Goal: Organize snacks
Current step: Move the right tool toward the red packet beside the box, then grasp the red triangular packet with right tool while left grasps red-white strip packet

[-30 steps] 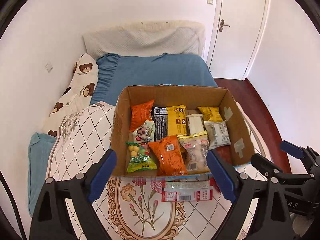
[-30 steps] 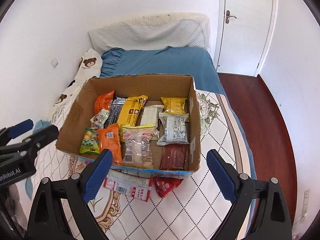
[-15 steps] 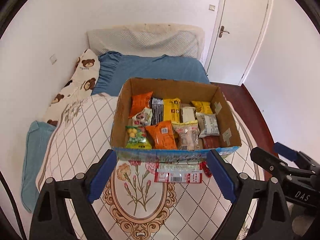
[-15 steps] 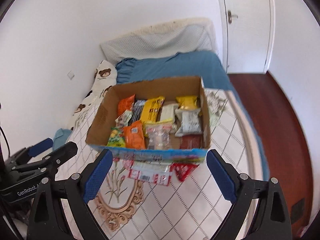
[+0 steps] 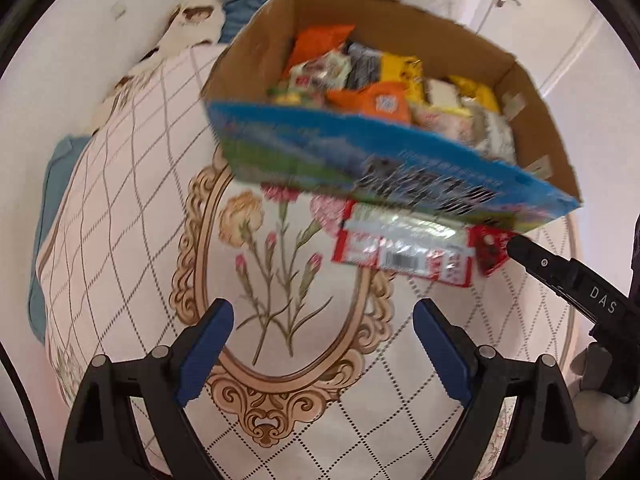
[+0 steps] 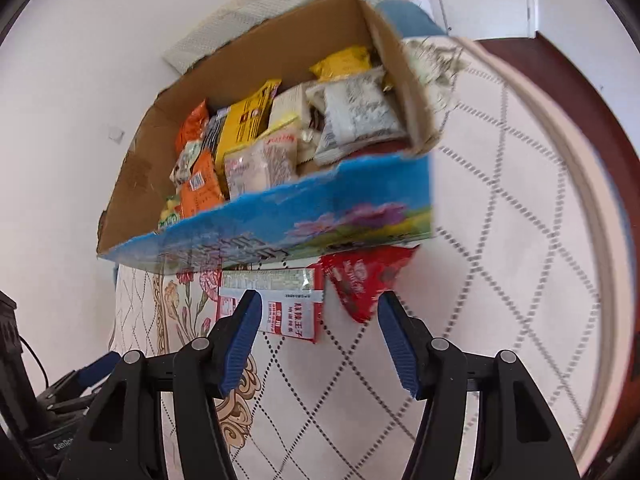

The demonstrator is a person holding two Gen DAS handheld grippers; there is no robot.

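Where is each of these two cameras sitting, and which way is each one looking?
Left wrist: rides the left claw, looking steeply down at the floral quilt; its blue fingers show, the right claw intrudes at the right edge.
Right wrist: rides the right claw, its jaws closing above the white-and-red packet.
Shared: cardboard box, both loose packets.

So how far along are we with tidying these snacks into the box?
Most packets already sit in the cardboard box. Nothing is gripped yet: the right gripper, its jaws closing, hangs just short of the two left on the quilt, a red-and-white packet and a red packet. The left gripper is open over bare quilt. Both loose packets remain to be boxed.
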